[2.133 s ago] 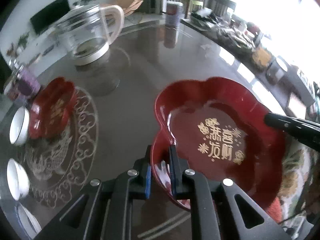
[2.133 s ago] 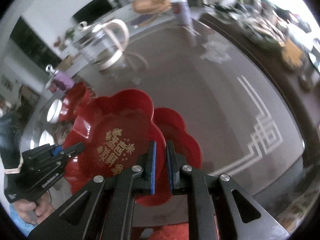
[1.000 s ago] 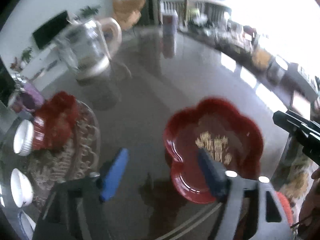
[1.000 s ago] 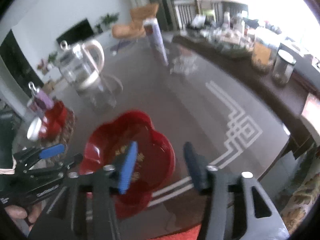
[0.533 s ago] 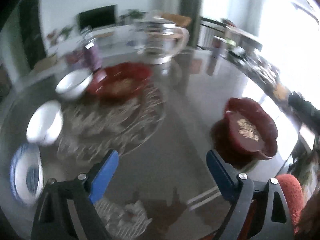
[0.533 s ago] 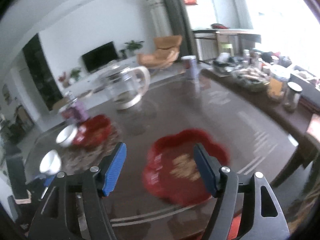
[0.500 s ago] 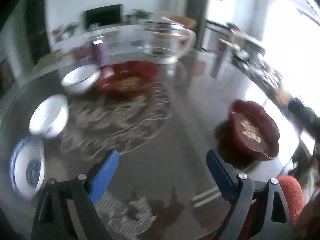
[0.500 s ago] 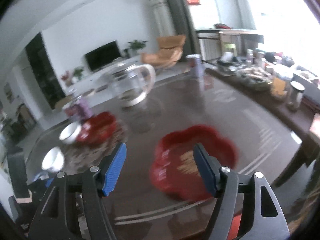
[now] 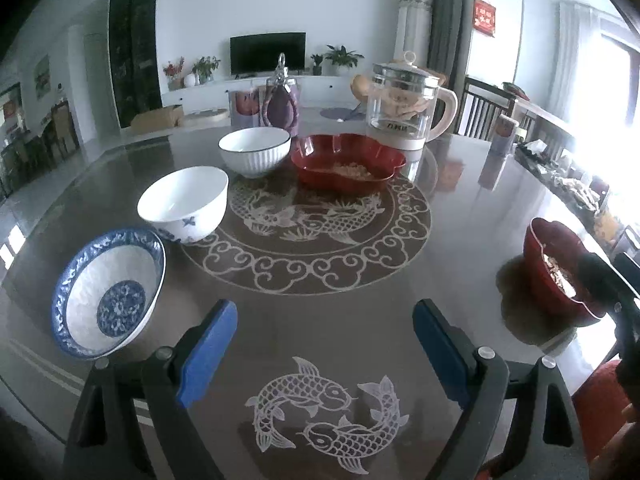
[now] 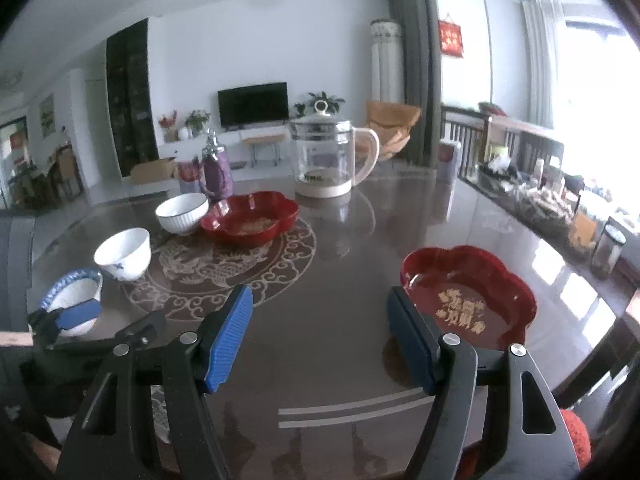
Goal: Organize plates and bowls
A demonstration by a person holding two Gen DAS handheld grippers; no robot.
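Observation:
A red flower-shaped plate (image 10: 468, 296) with gold lettering rests on the dark table's right side, seen at the right edge in the left wrist view (image 9: 556, 268). A second red plate (image 9: 348, 162) sits farther back, beside a ribbed white bowl (image 9: 254, 152). A white bowl (image 9: 184, 204) and a blue-patterned bowl (image 9: 108, 292) stand along the left. My left gripper (image 9: 324, 344) is open and empty above the fish pattern, just right of the blue-patterned bowl. My right gripper (image 10: 320, 336) is open and empty, its right finger next to the near red plate.
A glass kettle (image 10: 328, 156) and a purple bottle (image 10: 216, 172) stand behind the dishes. Jars and packets (image 10: 560, 204) line a sideboard on the right. The table's near edge (image 10: 360, 416) lies just under the right gripper.
Both grippers let go of the red plate, which now lies on the table at the right. Both opened wide, pulled back and swung left towards the bowls.

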